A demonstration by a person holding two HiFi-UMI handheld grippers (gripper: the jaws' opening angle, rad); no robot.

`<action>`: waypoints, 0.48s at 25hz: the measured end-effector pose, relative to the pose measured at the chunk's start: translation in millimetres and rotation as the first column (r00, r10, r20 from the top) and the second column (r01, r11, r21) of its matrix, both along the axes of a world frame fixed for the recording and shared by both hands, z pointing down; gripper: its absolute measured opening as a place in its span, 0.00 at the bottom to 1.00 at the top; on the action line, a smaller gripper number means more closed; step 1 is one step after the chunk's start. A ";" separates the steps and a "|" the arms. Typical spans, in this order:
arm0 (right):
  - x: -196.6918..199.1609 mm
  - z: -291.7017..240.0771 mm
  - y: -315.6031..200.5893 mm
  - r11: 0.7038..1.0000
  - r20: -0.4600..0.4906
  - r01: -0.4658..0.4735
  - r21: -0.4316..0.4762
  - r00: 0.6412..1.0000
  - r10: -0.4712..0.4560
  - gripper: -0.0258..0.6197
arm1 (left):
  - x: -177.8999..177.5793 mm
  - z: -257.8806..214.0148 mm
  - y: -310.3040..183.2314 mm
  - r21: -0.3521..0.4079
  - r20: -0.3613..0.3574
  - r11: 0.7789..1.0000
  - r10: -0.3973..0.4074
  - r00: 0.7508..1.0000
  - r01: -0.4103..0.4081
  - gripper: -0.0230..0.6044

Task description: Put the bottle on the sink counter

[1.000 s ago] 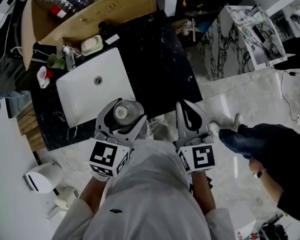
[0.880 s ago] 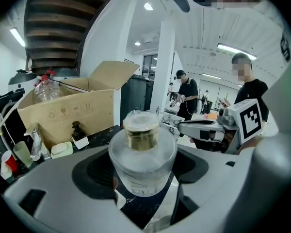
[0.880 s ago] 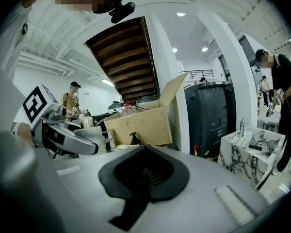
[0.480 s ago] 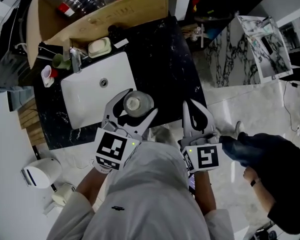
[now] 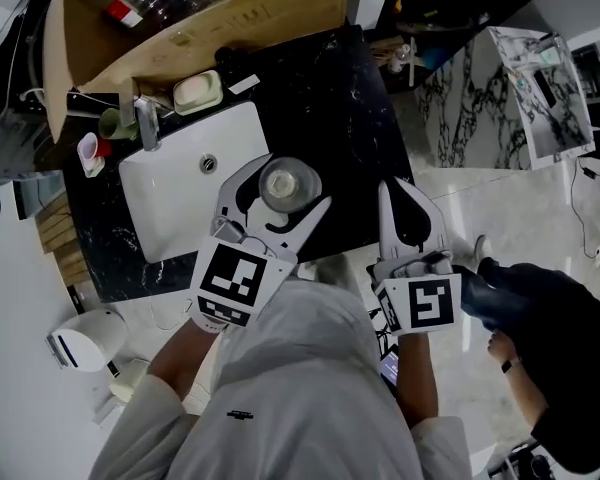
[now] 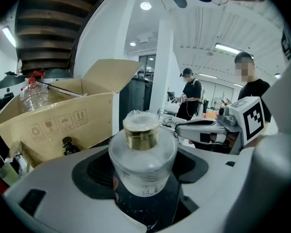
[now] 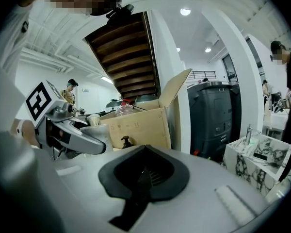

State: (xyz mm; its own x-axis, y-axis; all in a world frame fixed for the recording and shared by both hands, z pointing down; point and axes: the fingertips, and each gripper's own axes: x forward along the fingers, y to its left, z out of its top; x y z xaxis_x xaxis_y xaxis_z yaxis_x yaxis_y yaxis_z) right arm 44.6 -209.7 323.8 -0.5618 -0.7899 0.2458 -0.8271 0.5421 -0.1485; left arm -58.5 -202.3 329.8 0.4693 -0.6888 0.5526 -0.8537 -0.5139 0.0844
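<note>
A clear frosted bottle (image 5: 286,185) with a gold collar and a wrapped cap is held upright in my left gripper (image 5: 280,192), which is shut on its body. In the head view it hangs over the black marble sink counter (image 5: 325,98), just right of the white basin (image 5: 170,203). The left gripper view shows the bottle (image 6: 142,159) squeezed between both pads. My right gripper (image 5: 408,216) is shut and empty, over the counter's front right edge. The right gripper view shows the bottle (image 7: 95,127) off to the left.
An open cardboard box (image 5: 195,23) with plastic bottles stands behind the sink. A faucet (image 5: 146,124), a soap dish (image 5: 197,92) and cups (image 5: 91,152) line the basin's back edge. A marble block (image 5: 480,108) and a person (image 5: 555,328) are on the right.
My left gripper has carried the bottle forward and to the right, from the basin's front corner to over the black counter. The right gripper has moved forward alongside it.
</note>
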 end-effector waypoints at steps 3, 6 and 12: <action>-3.1 8.3 -10.3 0.999 -0.017 0.002 -0.033 1.000 -0.003 0.06 | -1.1 6.6 -16.5 -0.006 -0.001 1.000 0.011 1.000 -0.011 0.58; -8.4 11.7 -25.1 0.999 -0.019 0.001 -0.034 1.000 -0.002 0.06 | -2.9 10.5 -42.5 0.005 0.009 1.000 0.028 1.000 -0.028 0.58; -12.0 26.9 -48.3 0.997 -0.029 -0.018 -0.071 0.999 0.016 0.06 | -2.9 24.6 -89.3 0.003 0.014 0.998 0.057 0.998 -0.057 0.58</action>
State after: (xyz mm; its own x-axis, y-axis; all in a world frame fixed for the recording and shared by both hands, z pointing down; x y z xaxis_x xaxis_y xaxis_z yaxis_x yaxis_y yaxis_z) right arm 32.6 -258.0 350.6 -0.5407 -0.7792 0.3170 -0.8404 0.5170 -0.1627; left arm -61.4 -291.6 354.4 0.5000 -0.6635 0.5566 -0.8243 -0.5617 0.0708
